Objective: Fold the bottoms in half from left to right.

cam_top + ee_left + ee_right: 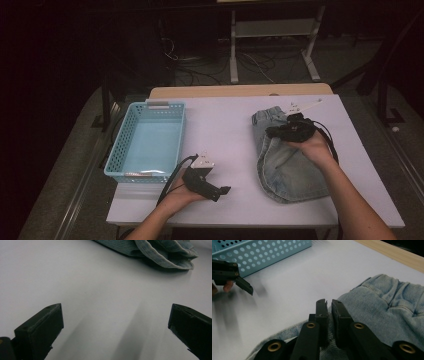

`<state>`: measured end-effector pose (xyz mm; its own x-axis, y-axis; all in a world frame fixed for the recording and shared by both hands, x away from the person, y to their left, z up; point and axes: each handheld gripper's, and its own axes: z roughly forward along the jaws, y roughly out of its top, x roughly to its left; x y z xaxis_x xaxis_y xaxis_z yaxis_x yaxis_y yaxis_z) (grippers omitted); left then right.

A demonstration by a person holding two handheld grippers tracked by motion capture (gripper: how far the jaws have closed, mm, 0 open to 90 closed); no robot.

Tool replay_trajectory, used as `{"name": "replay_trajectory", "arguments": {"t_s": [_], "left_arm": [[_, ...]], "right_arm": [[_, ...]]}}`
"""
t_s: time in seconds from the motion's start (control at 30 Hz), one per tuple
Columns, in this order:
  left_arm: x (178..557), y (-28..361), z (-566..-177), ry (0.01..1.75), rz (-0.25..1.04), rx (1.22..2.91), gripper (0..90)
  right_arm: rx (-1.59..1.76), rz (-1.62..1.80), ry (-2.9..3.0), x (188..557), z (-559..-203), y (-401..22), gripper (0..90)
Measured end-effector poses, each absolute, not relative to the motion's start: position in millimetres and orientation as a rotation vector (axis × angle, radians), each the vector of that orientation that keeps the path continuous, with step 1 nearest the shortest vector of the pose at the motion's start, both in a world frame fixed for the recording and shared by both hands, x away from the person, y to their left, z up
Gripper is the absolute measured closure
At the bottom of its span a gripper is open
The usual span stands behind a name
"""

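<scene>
A pair of light-blue denim shorts lies crumpled on the right half of the white table. My right gripper rests over the upper part of the shorts. In the right gripper view its jaws stand almost together, and the edge of the shorts rises to their tips, pinched there. My left gripper hovers low over bare table near the front edge, left of the shorts. Its jaws are wide open with nothing between them, and the shorts lie well beyond them.
A light-blue perforated plastic basket stands at the table's left side, with nothing in it; its wall is seen in the right gripper view behind the left gripper. A wooden board edge runs along the table's far side.
</scene>
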<state>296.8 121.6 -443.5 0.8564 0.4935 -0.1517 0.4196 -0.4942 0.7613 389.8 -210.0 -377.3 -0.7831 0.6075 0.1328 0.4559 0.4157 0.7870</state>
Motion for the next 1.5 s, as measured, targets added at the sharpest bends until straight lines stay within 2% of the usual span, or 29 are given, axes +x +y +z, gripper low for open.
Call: {"name": "replay_trajectory", "arguments": {"t_s": [1.5], "left_arm": [[296.8, 121.2, -443.5, 0.659, 0.11, 2.157, 0.0]], "right_arm": [[1.031, 1.3, 2.452, 342.0, -383.2, -267.2, 82.8]]}}
